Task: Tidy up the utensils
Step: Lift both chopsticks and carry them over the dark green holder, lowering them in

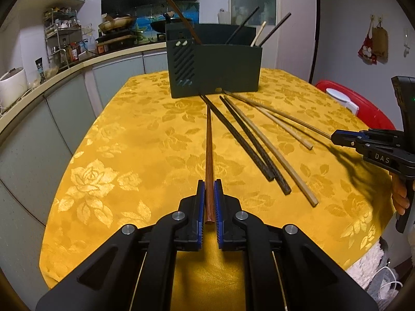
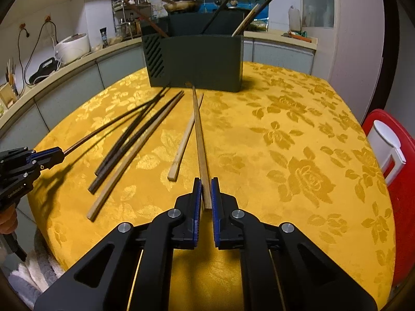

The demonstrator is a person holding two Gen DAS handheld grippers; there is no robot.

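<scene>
The left gripper (image 1: 209, 194) has its two blue-padded fingers closed onto the thick end of a reddish-brown chopstick (image 1: 209, 155), with only the stick's width between them. The stick runs straight ahead over the table (image 1: 103, 155), and its thin tip reaches toward the foot of the dark utensil holder (image 1: 228, 70) that stands at the far edge.

The right gripper (image 2: 205, 194) is closed in the same way on a light wooden chopstick (image 2: 199, 140), pinched at its thick end, with the tip pointing at the base of the holder (image 2: 202, 59).

Between the two held sticks, more chopsticks lie loose on the yellow flowered tablecloth (image 2: 298, 142), fanning out from near the holder toward the near edge. Two dark chopsticks (image 1: 246, 140) lie side by side, almost touching. Just beside them is a long pale chopstick (image 1: 275, 155), and a shorter pale chopstick (image 2: 182, 145) lies close to the stick in the right gripper.

Several chopsticks already stand tilted in the holder: a brown one (image 1: 181, 18) at its left end, and dark and pale ones (image 1: 259, 29) at its right end.

A red chair (image 2: 384, 155) stands at the table's right edge, and a kitchen counter (image 1: 52, 77) runs along the left behind the table.
</scene>
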